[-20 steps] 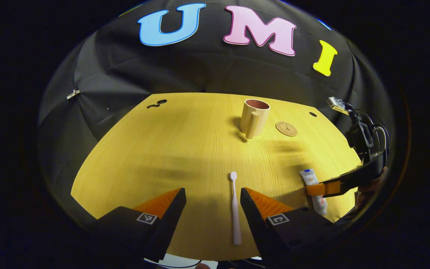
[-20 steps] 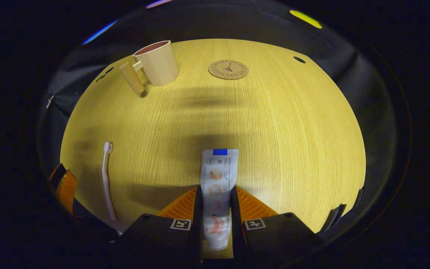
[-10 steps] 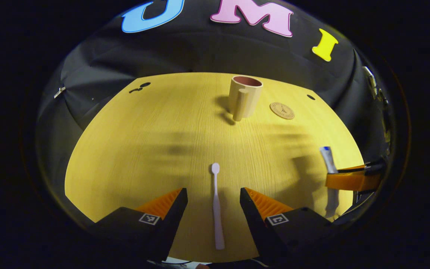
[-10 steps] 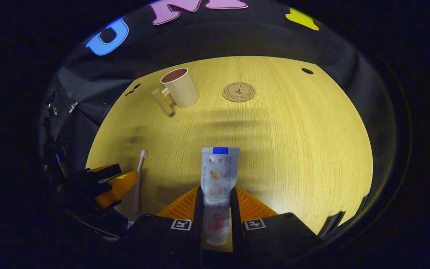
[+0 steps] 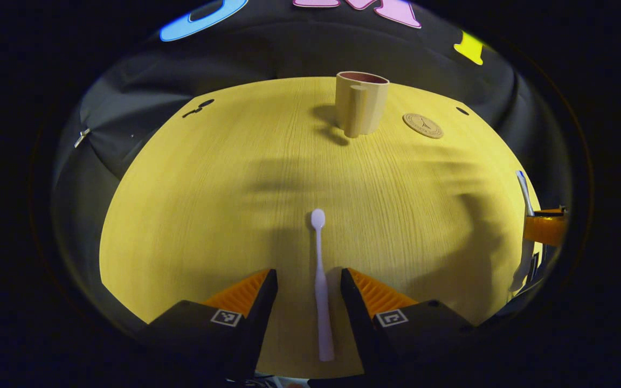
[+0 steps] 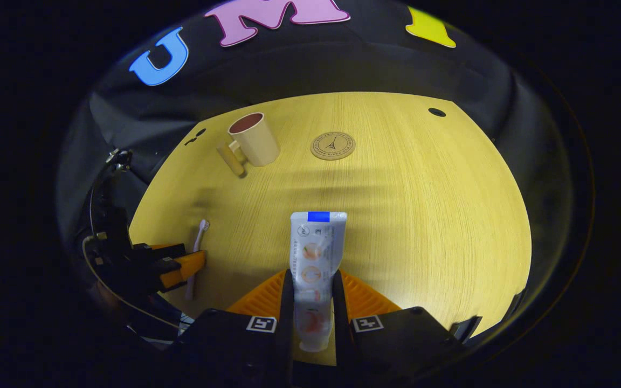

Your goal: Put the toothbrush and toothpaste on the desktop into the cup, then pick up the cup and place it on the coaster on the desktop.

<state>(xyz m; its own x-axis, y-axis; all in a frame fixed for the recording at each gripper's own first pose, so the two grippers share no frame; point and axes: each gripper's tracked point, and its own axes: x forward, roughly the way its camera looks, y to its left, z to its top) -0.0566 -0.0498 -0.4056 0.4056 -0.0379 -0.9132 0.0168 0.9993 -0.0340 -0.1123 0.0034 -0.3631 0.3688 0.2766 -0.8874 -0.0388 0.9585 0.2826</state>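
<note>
A white toothbrush (image 5: 318, 280) lies flat on the yellow desktop (image 5: 208, 205), head pointing away. My left gripper (image 5: 309, 276) is open, one finger on each side of the handle with small gaps. My right gripper (image 6: 311, 277) is shut on the white toothpaste tube (image 6: 317, 242), held above the wood with its flat blue-tipped end forward. A beige cup (image 5: 361, 102) stands upright at the far side, handle toward me, with a round cork coaster (image 5: 422, 125) to its right. The right gripper view shows the cup (image 6: 254, 140), the coaster (image 6: 332, 145), the toothbrush (image 6: 196, 250) and the left gripper (image 6: 178, 269).
Small dark holes (image 5: 198, 108) mark the desktop's far left corner, and another hole (image 6: 436, 112) sits at the far right. Black cloth walls stand close behind the desk. The desk's near edge runs just under both grippers. A cable (image 6: 100, 215) trails from the left gripper.
My right gripper has raised the toothpaste off the desktop. My left gripper has shifted so the toothbrush lies centred between its fingers, which have narrowed slightly.
</note>
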